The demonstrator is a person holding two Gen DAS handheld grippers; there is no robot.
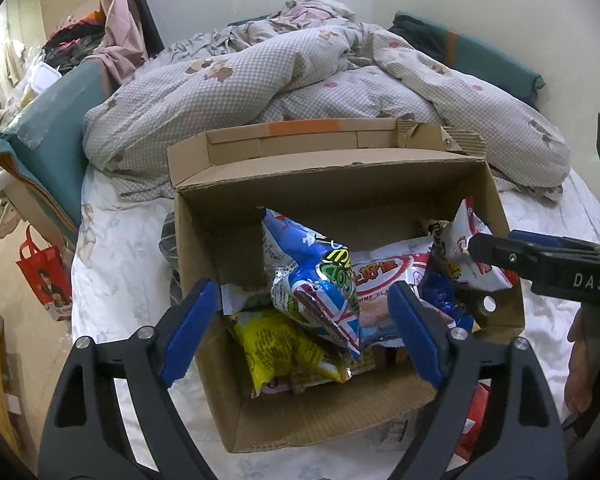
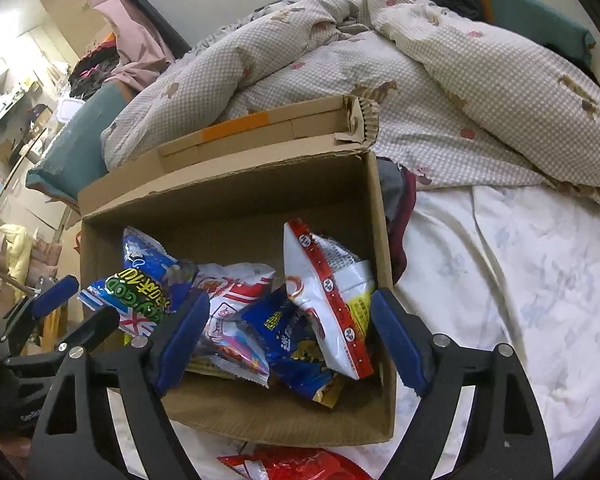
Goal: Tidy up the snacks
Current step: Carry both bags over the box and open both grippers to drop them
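An open cardboard box (image 1: 204,320) (image 2: 236,208) sits on the bed and holds several snack packets. In the left wrist view a blue packet with green lettering (image 1: 312,280) stands on a yellow packet (image 1: 280,352), next to a white and red packet (image 1: 388,276). My left gripper (image 1: 300,332) is open and empty above the box's near side. In the right wrist view a white packet with a red stripe (image 2: 332,304) leans over a blue packet (image 2: 284,332). My right gripper (image 2: 288,340) is open and empty above them. It also shows in the left wrist view (image 1: 540,260).
A crumpled checked duvet (image 1: 300,80) lies behind the box on the white sheet (image 2: 500,280). A red snack packet (image 2: 300,464) lies on the sheet in front of the box. A red bag (image 1: 46,276) hangs left of the bed.
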